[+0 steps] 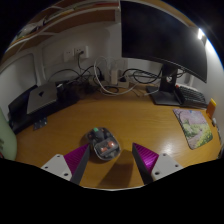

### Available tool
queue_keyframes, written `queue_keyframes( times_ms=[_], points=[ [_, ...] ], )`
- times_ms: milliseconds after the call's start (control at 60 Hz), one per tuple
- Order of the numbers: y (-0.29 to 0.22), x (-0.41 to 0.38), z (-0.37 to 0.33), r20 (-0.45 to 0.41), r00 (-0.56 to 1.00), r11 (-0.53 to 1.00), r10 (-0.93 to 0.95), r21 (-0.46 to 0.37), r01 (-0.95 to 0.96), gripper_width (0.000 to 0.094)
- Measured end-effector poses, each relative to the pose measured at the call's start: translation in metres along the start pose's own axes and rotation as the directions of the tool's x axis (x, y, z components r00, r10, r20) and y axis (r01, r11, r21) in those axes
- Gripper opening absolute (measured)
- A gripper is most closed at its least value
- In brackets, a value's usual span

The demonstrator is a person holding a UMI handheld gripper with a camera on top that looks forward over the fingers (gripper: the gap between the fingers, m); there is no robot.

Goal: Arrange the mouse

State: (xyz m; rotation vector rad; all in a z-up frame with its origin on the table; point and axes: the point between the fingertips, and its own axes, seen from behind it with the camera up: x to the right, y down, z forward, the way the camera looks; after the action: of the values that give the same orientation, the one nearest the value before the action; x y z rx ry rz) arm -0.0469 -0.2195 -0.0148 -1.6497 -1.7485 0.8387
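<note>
The hand-held gripper (108, 160) hangs low over a wooden surface (150, 120) with its two fingers spread wide, the magenta pads (76, 157) facing inward and pressing on nothing. The mouse (103, 143), a greyish one with a rounded back, rests on the wood just ahead of the fingertips and between their lines, with a visible gap to each pad.

Around the mouse the wood is bare on every side, with a broad open stretch running right toward a patterned mouse mat (194, 128) that lies near the right-hand edge of the surface. To the left the bare wood carries on until a dark laptop or flat device (42, 100) and some dark clutter by the left edge.

Farther back, well beyond the mouse, a large dark monitor (158, 40) stands on a stand (168, 96) toward the right rear. A tangle of cables (105, 80) lies along the back edge against the white wall, where a socket (79, 55) sits. Nothing stands between the fingers and the mouse; the crowding is all at the rear and the two sides.
</note>
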Motion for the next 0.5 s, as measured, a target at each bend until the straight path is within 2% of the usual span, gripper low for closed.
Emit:
queue_keyframes(
  times_ms=[333, 500],
  points=[
    [-0.023, 0.003, 0.030, -0.022, 1.000, 1.000, 0.010, 0.002, -0.010, 0.0861],
    [-0.027, -0.005, 0.035, -0.006, 1.000, 1.000, -0.004, 0.012, 0.004, 0.0743]
  ],
)
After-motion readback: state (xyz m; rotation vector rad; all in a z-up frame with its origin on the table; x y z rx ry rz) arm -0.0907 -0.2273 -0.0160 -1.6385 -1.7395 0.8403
